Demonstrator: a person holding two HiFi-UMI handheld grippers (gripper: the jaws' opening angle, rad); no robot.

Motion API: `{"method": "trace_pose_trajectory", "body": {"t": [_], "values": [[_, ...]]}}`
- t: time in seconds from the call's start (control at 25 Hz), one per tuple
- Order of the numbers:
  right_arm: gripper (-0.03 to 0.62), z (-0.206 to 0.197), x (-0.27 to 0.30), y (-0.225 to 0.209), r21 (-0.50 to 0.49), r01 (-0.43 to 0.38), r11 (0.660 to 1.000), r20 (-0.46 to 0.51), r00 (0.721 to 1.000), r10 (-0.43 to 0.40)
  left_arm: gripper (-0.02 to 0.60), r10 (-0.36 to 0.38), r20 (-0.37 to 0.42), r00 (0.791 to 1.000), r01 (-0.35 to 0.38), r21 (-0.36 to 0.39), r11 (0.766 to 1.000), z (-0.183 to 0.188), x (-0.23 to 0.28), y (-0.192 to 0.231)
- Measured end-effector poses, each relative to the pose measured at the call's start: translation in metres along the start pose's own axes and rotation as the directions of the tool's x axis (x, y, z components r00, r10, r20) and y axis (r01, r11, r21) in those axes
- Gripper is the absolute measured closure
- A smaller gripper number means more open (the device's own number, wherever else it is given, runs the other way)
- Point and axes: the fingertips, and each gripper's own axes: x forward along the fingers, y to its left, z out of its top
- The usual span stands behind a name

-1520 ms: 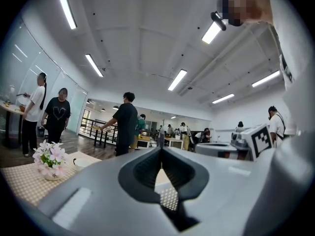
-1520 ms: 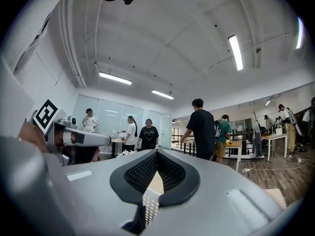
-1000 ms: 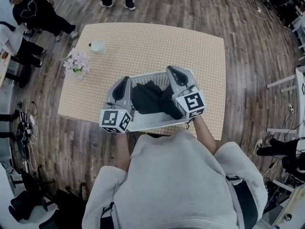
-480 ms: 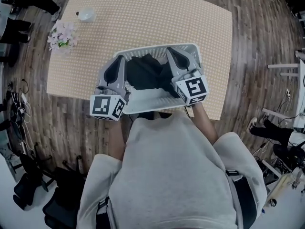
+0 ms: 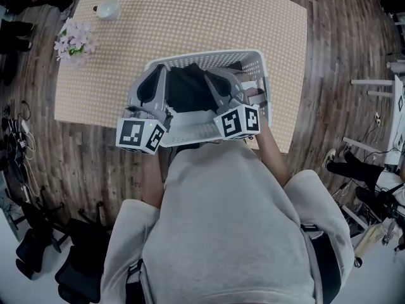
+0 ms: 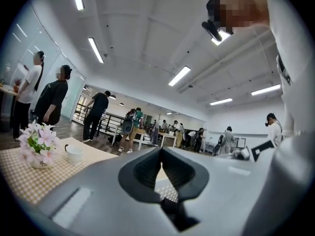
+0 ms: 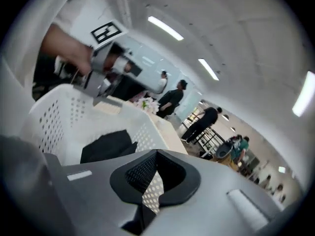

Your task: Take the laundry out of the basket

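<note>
Both clenched empty: left gripper (image 6: 161,150) level over the left rim of the white perforated plastic basket (image 5: 209,55), right gripper (image 7: 156,153) angled down inside, above the black laundry (image 5: 184,88) heaped within. The basket sits at the near edge of the beige checked table (image 5: 190,18), with wide bare top beyond.

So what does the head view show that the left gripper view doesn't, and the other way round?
Only the head view: the dark laundry lying in the white basket, seen from above. Only the left gripper view: the ceiling lights and people far across the room. Both: the pink flowers and white cup on the patterned table.
</note>
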Motion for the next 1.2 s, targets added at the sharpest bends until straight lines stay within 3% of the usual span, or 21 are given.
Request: {"method": "trace_pose_trajectory", "body": {"t": [0.08,0.16,0.24,0.32,0.36,0.4,0.44,0.6,0.72,0.88,0.96,1.08,1.2], "values": [[0.594,-0.006,0.002,0.019,-0.240,-0.076,0.968,-0.080,0.995,0.058,0.569,-0.006,0.012,1.000,0.006,-0.013,1.000,0.003,0.001,-0.001],[0.594,-0.013,0.004,0.033,-0.354,-0.158,0.922,-0.143,0.983,0.114,0.569,-0.007,0.020,1.000,0.007,-0.017,1.000,0.005,0.001,-0.002],[0.594,-0.021,0.006,0.042,-0.346,-0.240,0.907,-0.193,0.964,0.182,0.569,-0.005,0.027,1.000,0.006,-0.026,1.000,0.005,0.000,-0.001],[0.592,-0.029,0.005,0.050,-0.258,-0.335,0.906,-0.240,0.931,0.276,0.569,-0.005,0.034,0.999,0.007,-0.043,0.999,0.005,-0.002,-0.001],[0.552,-0.034,0.004,0.056,-0.196,-0.396,0.897,-0.267,0.902,0.339,0.569,-0.005,0.039,0.999,0.007,-0.052,0.999,0.005,-0.003,-0.001],[0.401,-0.039,0.004,0.062,-0.133,-0.462,0.877,-0.297,0.863,0.409,0.569,-0.004,0.044,0.999,0.007,-0.058,0.998,0.006,-0.003,0.000],[0.325,-0.045,0.004,0.069,-0.079,-0.522,0.849,-0.328,0.818,0.472,0.569,-0.002,0.049,0.999,0.005,-0.060,0.998,0.007,-0.003,0.002],[0.059,-0.070,0.003,0.094,0.032,-0.672,0.740,-0.440,0.655,0.614,0.569,0.005,0.063,0.998,-0.001,-0.064,0.998,0.011,-0.005,0.006],[0.006,-0.086,0.004,0.112,0.098,-0.738,0.668,-0.508,0.540,0.671,0.569,0.011,0.069,0.998,-0.007,-0.070,0.998,0.012,-0.007,0.011],[-0.003,-0.122,0.020,0.137,0.161,-0.775,0.611,-0.603,0.413,0.682,0.569,0.022,0.067,0.997,-0.017,-0.073,0.997,0.011,-0.009,0.015],[-0.003,-0.137,0.029,0.149,0.195,-0.779,0.596,-0.609,0.380,0.696,0.569,0.026,0.063,0.998,-0.021,-0.076,0.997,0.009,-0.010,0.016],[-0.003,-0.152,0.039,0.165,0.232,-0.773,0.590,-0.600,0.364,0.713,0.569,0.036,0.062,0.997,-0.031,-0.081,0.996,0.009,-0.012,0.018],[-0.003,-0.167,0.046,0.179,0.191,-0.770,0.608,-0.658,0.359,0.661,0.569,0.037,0.063,0.997,-0.032,-0.081,0.996,0.010,-0.014,0.020]]}}
